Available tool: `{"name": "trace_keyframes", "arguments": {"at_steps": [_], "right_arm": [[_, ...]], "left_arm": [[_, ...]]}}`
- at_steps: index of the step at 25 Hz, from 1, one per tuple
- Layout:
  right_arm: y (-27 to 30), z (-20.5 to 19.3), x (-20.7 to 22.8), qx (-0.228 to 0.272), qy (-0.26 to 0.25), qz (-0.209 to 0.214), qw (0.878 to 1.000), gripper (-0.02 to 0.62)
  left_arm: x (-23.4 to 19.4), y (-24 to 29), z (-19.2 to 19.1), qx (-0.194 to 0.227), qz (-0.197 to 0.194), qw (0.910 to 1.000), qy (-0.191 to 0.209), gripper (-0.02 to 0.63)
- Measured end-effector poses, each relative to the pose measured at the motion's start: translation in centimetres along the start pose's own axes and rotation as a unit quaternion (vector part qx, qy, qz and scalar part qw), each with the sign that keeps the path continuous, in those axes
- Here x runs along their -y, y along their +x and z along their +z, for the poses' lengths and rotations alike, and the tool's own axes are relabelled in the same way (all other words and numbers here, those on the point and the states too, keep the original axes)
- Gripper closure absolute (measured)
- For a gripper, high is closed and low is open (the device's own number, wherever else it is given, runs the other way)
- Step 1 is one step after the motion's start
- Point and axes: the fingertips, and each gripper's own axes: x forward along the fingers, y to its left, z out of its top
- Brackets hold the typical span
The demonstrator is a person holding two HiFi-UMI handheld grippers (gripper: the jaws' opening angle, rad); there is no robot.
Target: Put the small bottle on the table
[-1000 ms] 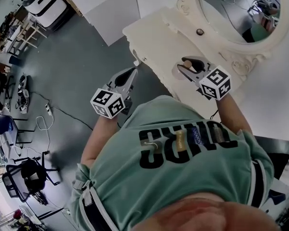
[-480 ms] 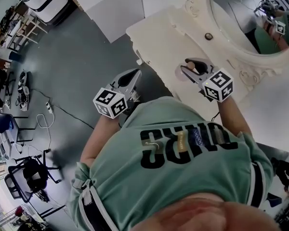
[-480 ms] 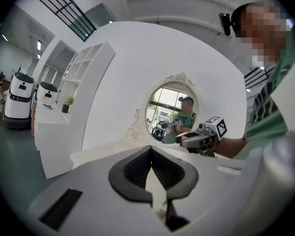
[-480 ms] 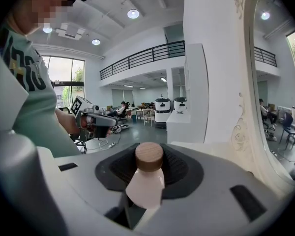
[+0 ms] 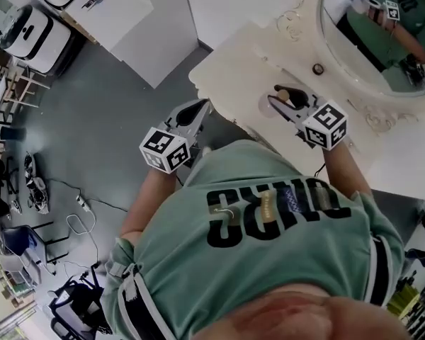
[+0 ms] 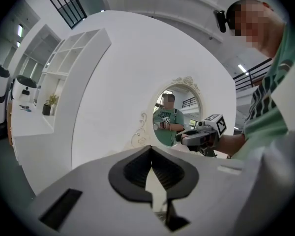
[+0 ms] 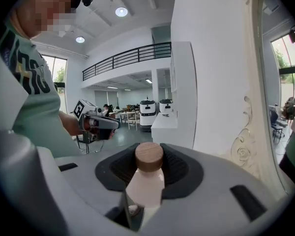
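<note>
The small pale bottle with a round wooden cap stands upright between my right gripper's pads, which are shut on its body. In the head view that right gripper hangs just above the cream dressing table, with the bottle's cap showing between the jaws. My left gripper is off the table's front edge, over the grey floor. Its jaws meet at the tips with nothing in them.
An oval mirror in an ornate frame rises at the back of the table, with a small dark knob below it. White cabinets and white machines stand at the far left. Cables and chairs litter the floor.
The head view has swung, so the table and mirror sit further up and right. Both grippers hold nearly the same places, the right one still gripping the bottle.
</note>
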Motion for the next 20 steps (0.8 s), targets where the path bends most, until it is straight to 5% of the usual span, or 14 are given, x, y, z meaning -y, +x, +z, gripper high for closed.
{"name": "trace_keyframes", "arguments": {"at_steps": [11, 20], "right_arm": [[10.3, 4.5, 3.7, -0.006, 0.021, -0.06, 0.998, 0.476], [13.6, 6.5, 6.4, -0.019, 0.017, -0.058, 0.998, 0.476]], "left_arm": [[-12.2, 0.9, 2.9, -0.028, -0.06, 0.9978, -0.002, 0.597], [-16.0, 2.0, 4.2, -0.029, -0.054, 0.998, -0.013, 0.597]]}}
